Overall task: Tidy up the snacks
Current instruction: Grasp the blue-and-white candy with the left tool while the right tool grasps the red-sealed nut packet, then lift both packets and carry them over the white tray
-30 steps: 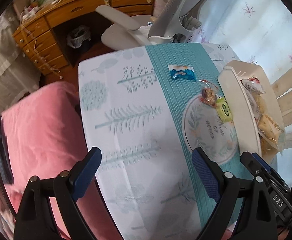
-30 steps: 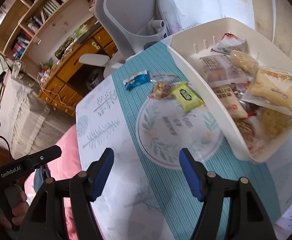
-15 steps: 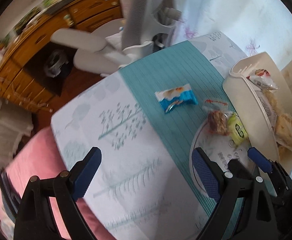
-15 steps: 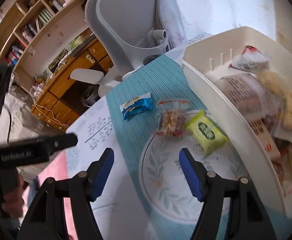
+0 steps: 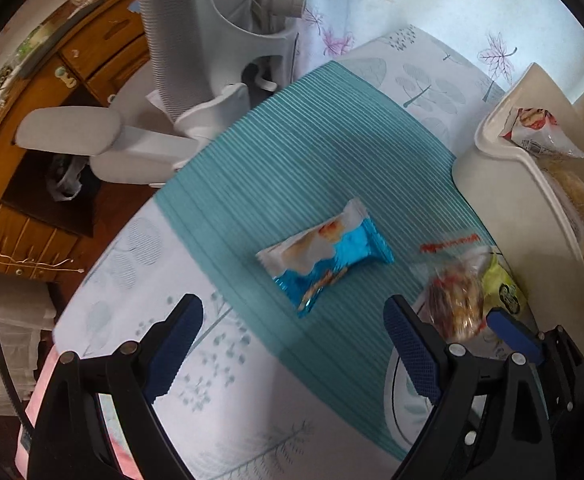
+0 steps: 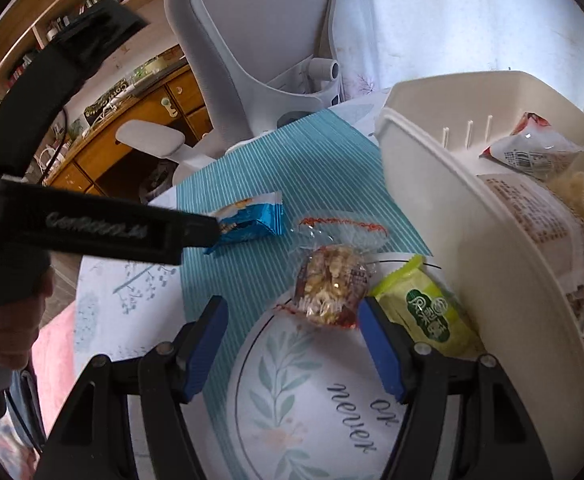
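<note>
Step in hand: approach phase; three loose snacks remain on the teal table runner (image 5: 332, 152), outside the white storage bin (image 6: 432, 184).
Left gripper (image 5: 292, 332): jaws wide, empty, lined up on the blue-and-white snack packet (image 5: 324, 256).
Right gripper (image 6: 292, 340): jaws wide, empty, just short of the clear-wrapped nut bar (image 6: 330, 284).
Green snack packet (image 6: 424, 304): lies just beside the bin wall, next to the nut bar.
Next move, judged: advance each gripper until its packet sits between the pads, close, lift, carry into the bin.
</note>
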`<state>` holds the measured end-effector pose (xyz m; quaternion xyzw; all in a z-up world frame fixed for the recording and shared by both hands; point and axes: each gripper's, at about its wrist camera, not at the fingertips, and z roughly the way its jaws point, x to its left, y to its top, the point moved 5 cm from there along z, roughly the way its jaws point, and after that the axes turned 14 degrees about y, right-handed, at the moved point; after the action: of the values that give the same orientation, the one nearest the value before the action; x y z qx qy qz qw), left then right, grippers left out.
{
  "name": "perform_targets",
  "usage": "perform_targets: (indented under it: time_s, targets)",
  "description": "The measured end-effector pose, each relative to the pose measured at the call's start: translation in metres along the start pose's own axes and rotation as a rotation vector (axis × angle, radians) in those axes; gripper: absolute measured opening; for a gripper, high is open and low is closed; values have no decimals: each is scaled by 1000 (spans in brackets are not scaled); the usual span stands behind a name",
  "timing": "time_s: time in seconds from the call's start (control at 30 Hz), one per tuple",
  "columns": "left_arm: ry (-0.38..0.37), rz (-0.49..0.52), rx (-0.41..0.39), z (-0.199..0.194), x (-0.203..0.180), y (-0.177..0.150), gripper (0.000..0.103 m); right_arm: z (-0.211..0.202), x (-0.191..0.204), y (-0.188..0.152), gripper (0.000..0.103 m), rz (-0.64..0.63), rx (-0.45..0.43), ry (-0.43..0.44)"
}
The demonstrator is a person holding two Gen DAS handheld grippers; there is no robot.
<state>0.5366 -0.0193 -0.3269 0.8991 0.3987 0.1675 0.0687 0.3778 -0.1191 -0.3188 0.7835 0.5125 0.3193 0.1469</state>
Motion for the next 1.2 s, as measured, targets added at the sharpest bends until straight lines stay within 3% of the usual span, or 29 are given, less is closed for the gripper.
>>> perform_targets:
  time_s: [0.47, 0.77, 0.87, 0.97, 1.03, 1.2]
  targets:
    - [-82, -87, 25, 37, -14, 26, 91, 13, -6, 3, 68, -82, -5, -49]
    - [-51, -130, 54, 50, -20, 28, 90, 15, -5, 0, 56, -99, 19, -84]
    - [-34, -134, 48, 51, -21, 28, 88, 19, -7, -2, 53, -82, 46, -83]
    - [-20, -155, 35, 48, -18, 26, 78, 20, -7, -3, 50, -86, 60, -89]
    - [-40, -172, 30, 47, -16, 24, 72, 21, -8, -2, 49, -77, 69, -84]
    - [-56, -161, 34, 41, -20, 15, 66, 25, -11, 1, 48, -39, 102, -66]
